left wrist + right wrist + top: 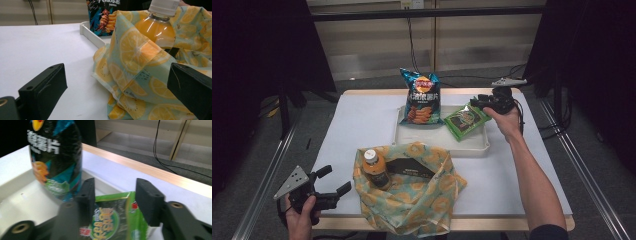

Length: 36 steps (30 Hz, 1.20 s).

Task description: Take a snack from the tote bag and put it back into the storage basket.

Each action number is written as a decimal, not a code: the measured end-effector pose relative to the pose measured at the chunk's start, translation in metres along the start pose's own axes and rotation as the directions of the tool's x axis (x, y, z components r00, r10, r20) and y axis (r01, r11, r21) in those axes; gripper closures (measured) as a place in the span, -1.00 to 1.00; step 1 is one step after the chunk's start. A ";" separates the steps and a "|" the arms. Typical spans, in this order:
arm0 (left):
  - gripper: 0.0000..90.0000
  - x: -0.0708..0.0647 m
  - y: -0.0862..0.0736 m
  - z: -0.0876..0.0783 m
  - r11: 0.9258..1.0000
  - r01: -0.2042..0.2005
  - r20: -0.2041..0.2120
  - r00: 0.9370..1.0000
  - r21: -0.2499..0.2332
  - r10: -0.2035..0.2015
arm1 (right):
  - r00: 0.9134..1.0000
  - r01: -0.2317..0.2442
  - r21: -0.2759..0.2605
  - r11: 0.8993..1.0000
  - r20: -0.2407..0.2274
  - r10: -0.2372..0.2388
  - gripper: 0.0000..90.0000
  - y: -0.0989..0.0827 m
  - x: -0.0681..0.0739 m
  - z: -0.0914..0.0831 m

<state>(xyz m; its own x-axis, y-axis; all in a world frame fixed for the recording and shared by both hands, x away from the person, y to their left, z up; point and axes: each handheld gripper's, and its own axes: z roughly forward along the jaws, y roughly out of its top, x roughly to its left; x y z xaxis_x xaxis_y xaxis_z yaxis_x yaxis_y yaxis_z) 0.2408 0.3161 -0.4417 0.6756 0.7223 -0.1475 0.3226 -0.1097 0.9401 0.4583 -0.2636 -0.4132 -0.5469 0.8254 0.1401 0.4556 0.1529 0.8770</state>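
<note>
White table (362, 125); right gripper (113, 195) part-open over green packet (112, 220); left gripper (112, 82) wide, empty

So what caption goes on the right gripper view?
Hand-held gripper poised over green snack packet beside the chip bag.

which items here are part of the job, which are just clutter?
In the job:
- green snack packet, edge between the right tongs, pads not seen pressing
- white tray
- blue chip bag
- orange-print cloth bag
- juice bottle and black box inside it

Lying about:
- cables on the floor behind
- left tongs, open, idle beside the cloth bag
</note>
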 end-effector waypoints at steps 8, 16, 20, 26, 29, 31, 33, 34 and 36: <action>-0.95 -0.001 0.000 0.001 1.000 0.001 0.004 1.000 -0.006 -0.001 | 0.995 -0.002 0.043 0.999 -0.099 0.006 1.00 -0.019 0.022 0.000; -0.95 -0.002 0.001 0.000 1.000 -0.001 0.006 1.000 -0.014 0.001 | 0.985 0.024 0.133 0.991 -0.171 -0.001 1.00 -0.029 0.041 0.008; -0.95 -0.003 0.001 -0.001 1.000 0.001 0.015 1.000 -0.020 -0.001 | 0.980 0.044 0.183 0.982 -0.201 -0.006 1.00 -0.034 0.049 0.013; -0.95 -0.002 0.001 -0.002 1.000 -0.003 0.015 1.000 -0.019 0.003 | 0.977 0.079 0.256 0.963 -0.214 -0.023 1.00 -0.038 0.055 0.020; -0.95 -0.003 0.001 -0.001 1.000 0.001 0.009 1.000 -0.017 -0.001 | 0.976 0.087 0.289 0.953 -0.217 -0.024 1.00 -0.040 0.055 0.025; -0.95 -0.003 0.001 -0.001 1.000 0.001 0.009 1.000 -0.018 -0.001 | 0.975 0.088 0.311 0.946 -0.222 -0.017 1.00 -0.040 0.057 0.028; -0.95 -0.003 0.001 -0.001 1.000 0.001 0.008 1.000 -0.016 -0.001 | 0.975 0.090 0.328 0.940 -0.221 -0.017 1.00 -0.041 0.057 0.031; -0.95 -0.002 0.001 -0.001 1.000 0.000 0.013 1.000 -0.017 0.000 | 0.976 0.094 0.340 0.936 -0.217 -0.019 1.00 -0.041 0.057 0.033; -0.95 -0.002 0.001 -0.001 1.000 0.000 0.009 1.000 -0.017 0.000 | 0.977 0.092 0.361 0.928 -0.213 -0.014 1.00 -0.042 0.057 0.037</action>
<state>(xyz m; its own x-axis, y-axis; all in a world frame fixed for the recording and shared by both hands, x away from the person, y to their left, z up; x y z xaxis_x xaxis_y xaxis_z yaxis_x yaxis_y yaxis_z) 0.2389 0.3155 -0.4399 0.6819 0.7158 -0.1504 0.3111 -0.0977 0.9453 0.4340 -0.2031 -0.4588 -0.6902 0.6886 0.2227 0.6263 0.4142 0.6605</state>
